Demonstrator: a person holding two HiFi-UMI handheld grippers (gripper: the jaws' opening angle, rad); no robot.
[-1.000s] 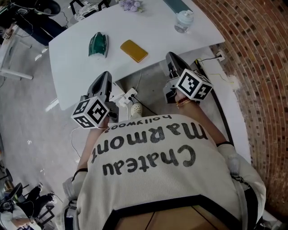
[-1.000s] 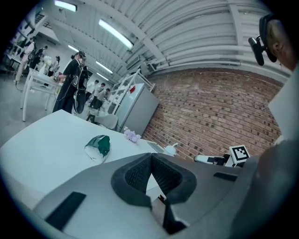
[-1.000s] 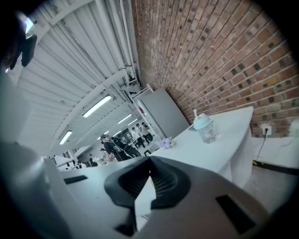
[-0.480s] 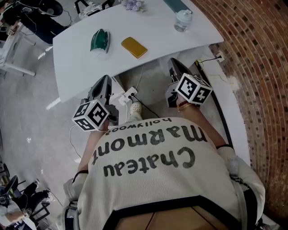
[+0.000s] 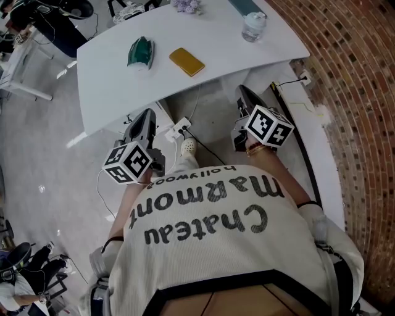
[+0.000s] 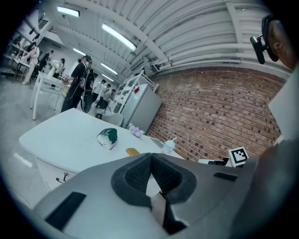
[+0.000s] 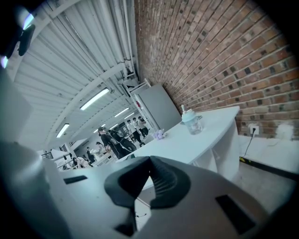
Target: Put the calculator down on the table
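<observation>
A flat yellow slab (image 5: 186, 62), which looks like the calculator, lies on the white table (image 5: 111, 86) near its front edge; it also shows small in the left gripper view (image 6: 132, 151). Nothing touches it. My left gripper (image 5: 147, 118) hangs short of the table's edge, over the floor, its jaws shut and empty (image 6: 151, 157). My right gripper (image 5: 242, 94) is held level with it on the right, off the table too, also shut with nothing in it (image 7: 149, 162).
On the table lie a green and white object (image 5: 139, 52), a clear bottle (image 5: 253, 26) and purple flowers (image 5: 185, 5). A power strip (image 5: 179, 130) and cables lie on the floor under the table. A brick wall (image 5: 358, 92) runs along the right. People stand far off (image 6: 81, 81).
Both grippers have drawn back from the table's edge toward the person's body, staying shut. The yellow slab and the other things on the table have not moved.
</observation>
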